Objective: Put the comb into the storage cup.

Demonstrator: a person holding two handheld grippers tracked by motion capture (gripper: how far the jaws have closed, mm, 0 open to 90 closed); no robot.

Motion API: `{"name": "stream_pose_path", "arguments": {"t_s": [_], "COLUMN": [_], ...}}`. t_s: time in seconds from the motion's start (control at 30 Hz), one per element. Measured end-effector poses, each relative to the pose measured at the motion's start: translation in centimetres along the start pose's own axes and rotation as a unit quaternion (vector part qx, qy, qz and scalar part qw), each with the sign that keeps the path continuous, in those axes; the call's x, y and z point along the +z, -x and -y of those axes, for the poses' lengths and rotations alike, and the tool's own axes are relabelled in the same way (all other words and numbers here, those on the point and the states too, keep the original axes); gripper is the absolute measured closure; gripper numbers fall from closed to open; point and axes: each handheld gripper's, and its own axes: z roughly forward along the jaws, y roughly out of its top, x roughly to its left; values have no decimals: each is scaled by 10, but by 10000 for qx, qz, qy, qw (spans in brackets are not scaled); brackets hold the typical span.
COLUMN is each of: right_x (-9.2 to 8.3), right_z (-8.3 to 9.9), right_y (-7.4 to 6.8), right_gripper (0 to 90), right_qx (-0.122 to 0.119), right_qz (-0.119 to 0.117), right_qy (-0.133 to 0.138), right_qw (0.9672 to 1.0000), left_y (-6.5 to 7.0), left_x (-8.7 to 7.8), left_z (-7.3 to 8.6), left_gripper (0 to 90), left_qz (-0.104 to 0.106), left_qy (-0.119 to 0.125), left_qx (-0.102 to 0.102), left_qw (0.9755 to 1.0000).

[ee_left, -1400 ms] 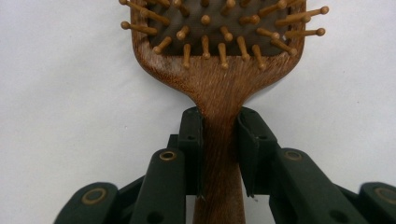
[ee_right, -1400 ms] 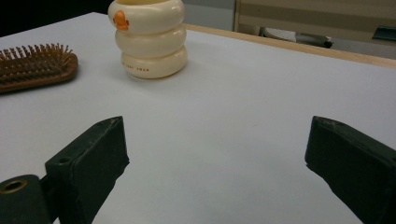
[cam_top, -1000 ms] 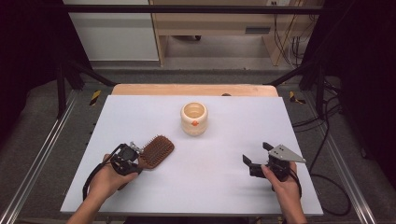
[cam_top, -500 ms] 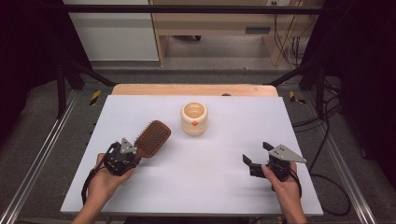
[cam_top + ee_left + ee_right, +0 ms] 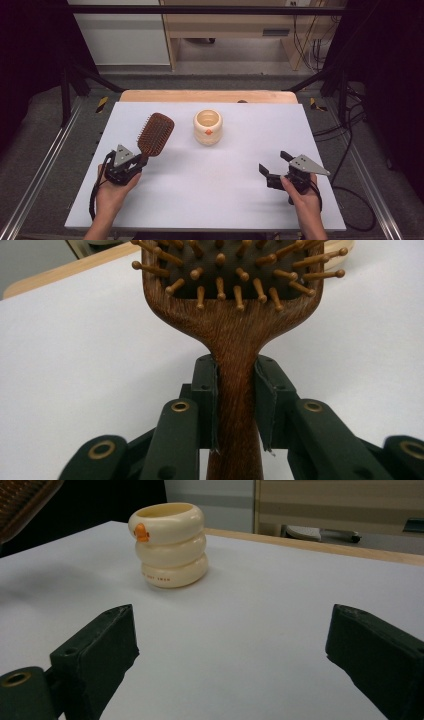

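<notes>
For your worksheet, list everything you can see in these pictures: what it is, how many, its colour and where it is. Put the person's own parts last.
Hairbrush: one, brown wood with pegs, lifted over the table's left side, handle clamped.
Cup: one, cream, ringed, with an orange mark, upright at centre back.
Table: one, white top, wooden strip at the far edge.
Left gripper: one, black, shut on the hairbrush handle.
Right gripper: one, black, jaws open, at the table's right side.
Hands: two, holding the grippers.

White table (image 5: 225,200) — cream ringed cup (image 5: 208,127) standing upright (near far edge).
</notes>
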Motion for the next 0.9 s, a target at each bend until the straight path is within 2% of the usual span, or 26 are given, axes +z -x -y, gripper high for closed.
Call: {"name": "stream_pose_path", "arguments": {"t_s": [0.03, 0.13, 0.27, 0.37, 0.63, 0.9], "right_x": [0, 2, 4, 6, 10, 15], "right_z": [-1, -2, -4, -5, -6, -8], "right_y": [-1, -4, -9, -15, -22, -29], "right_gripper": [67, 66, 65, 64, 64, 60], "right_qx": [12, 0, -29, -62, -11, 38], "right_qz": [-10, -40, -108, -179, -262, -341], "right_qy": [24, 64, 74, 77, 104, 107], "right_qw": [10000, 10000, 9999, 9998, 9996, 9994], "left_y": [0, 1, 2, 3, 7, 14], "left_x": [-1, -1, -2, -6, -11, -12], "left_z": [1, 3, 4, 4, 4, 2], "left_gripper": [729, 729, 729, 729, 729, 729], "left_qz": [-5, -24, -32, -11, -7, 52], "left_qy": [39, 127, 204, 348, 665, 823], "left_qx": [31, -93, -125, -222, -209, -127], "left_qw": [10000, 9999, 9997, 9991, 9976, 9965]}}
